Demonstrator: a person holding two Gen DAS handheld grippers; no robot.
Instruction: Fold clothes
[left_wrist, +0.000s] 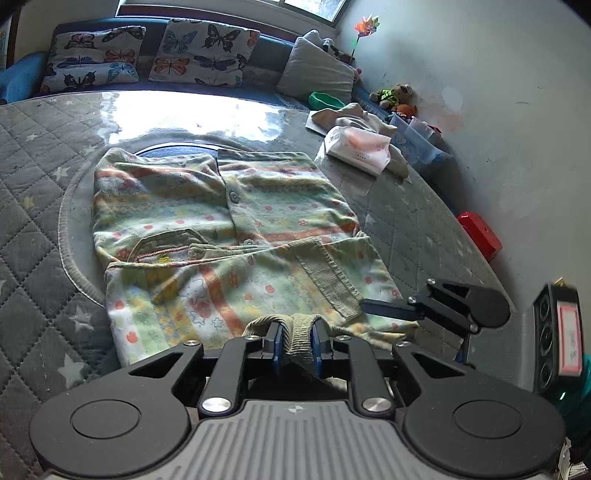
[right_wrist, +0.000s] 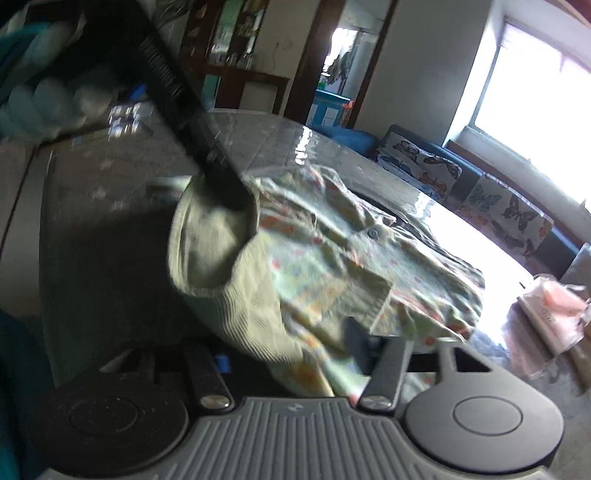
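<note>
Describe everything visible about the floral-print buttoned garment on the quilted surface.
The floral-print buttoned garment looks like soft cotton, pale green with orange bands, small flowers, round buttons and ribbed olive cuffs. It lies partly folded and rumpled on the grey star-quilted surface, over a round grey mat. The left gripper is shut on a ribbed edge; the right gripper has cloth between its fingers, grip unclear.

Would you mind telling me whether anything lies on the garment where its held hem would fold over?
Nothing visible does. The left gripper pinches the hem of the garment; the tissue pack sits beside it, off the cloth.
</note>
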